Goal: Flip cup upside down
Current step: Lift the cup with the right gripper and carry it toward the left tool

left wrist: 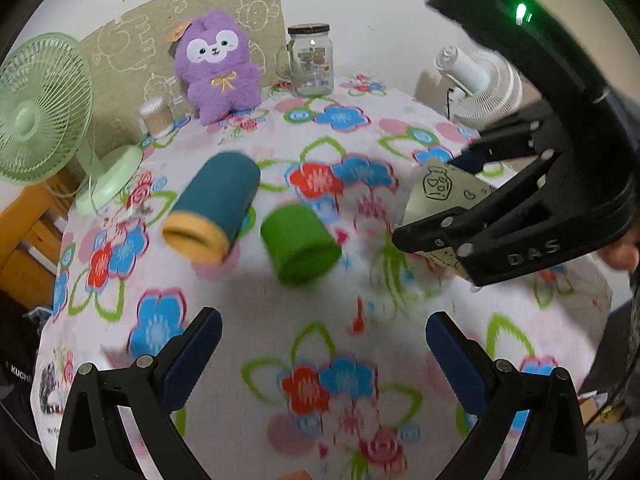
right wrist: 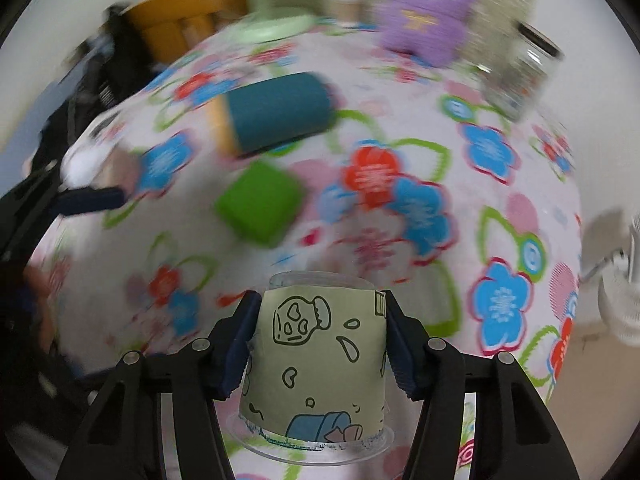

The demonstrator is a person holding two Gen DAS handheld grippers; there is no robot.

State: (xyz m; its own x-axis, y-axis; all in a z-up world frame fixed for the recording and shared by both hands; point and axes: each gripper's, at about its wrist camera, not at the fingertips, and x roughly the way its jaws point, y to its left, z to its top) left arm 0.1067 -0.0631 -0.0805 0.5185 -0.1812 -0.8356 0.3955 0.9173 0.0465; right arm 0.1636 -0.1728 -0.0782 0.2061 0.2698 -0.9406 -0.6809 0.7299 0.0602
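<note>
Cup between right gripper jaws.

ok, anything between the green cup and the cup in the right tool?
Nothing. In the left wrist view, only bare floral tablecloth lies between the green cup and the illustrated cup held in the right tool.

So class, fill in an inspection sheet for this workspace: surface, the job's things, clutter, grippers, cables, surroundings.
Surface: floral tablecloth.
Job's things: illustrated cup, held off the table, clear lid nearest the camera.
Clutter: teal cup and green cup on their sides; purple plush; glass jar; small paper cup.
Grippers: right gripper jaws clamp the cup; left gripper open, empty.
Cables: nothing seen.
Surroundings: green fan, white fan, wall.
</note>
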